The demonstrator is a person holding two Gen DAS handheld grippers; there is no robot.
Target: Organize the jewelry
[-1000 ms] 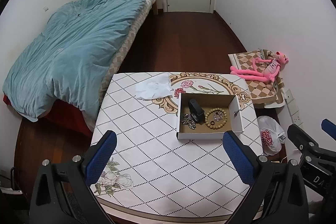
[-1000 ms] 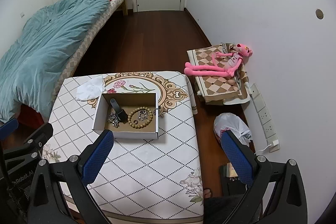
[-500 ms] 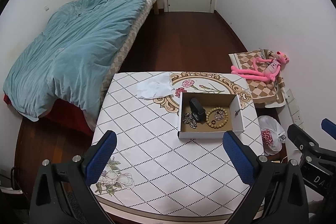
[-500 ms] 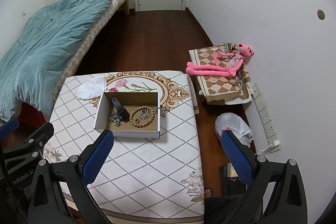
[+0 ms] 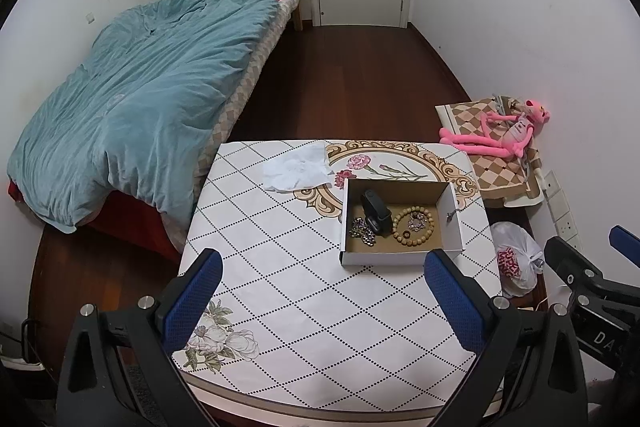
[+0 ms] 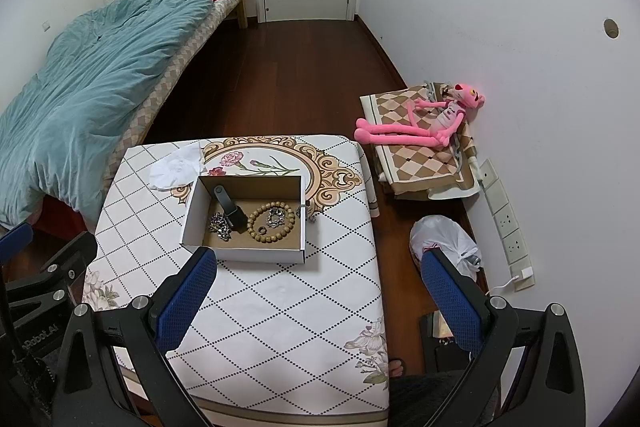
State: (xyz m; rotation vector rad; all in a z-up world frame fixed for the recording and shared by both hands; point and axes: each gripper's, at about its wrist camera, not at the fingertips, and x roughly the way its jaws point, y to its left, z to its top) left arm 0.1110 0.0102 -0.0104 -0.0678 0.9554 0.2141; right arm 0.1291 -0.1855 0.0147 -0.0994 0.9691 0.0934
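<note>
A white cardboard box (image 5: 384, 259) with a brown inside stands on the patterned table (image 5: 280, 287); it also shows in the right wrist view (image 6: 260, 255). Inside lie a wooden bead bracelet (image 5: 414, 227) (image 6: 272, 223), a black watch (image 5: 376, 213) (image 6: 230, 207), a silver chain (image 5: 362, 231) (image 6: 219, 225) and small rings. A small metal piece (image 5: 452, 214) lies on the box's right edge. My left gripper (image 5: 320, 299) is open and empty, high above the table's near part. My right gripper (image 6: 320, 295) is open and empty, over the table's right side.
A crumpled white tissue (image 5: 298, 171) lies on the table behind the box. A bed with a teal duvet (image 5: 140, 107) stands left. A pink plush toy (image 6: 424, 123) lies on a checked cushion at the right wall, with a white plastic bag (image 6: 444, 239) on the floor.
Both grippers have drifted slightly; the box and table sit a little farther back in the views. Both stay open and empty.
</note>
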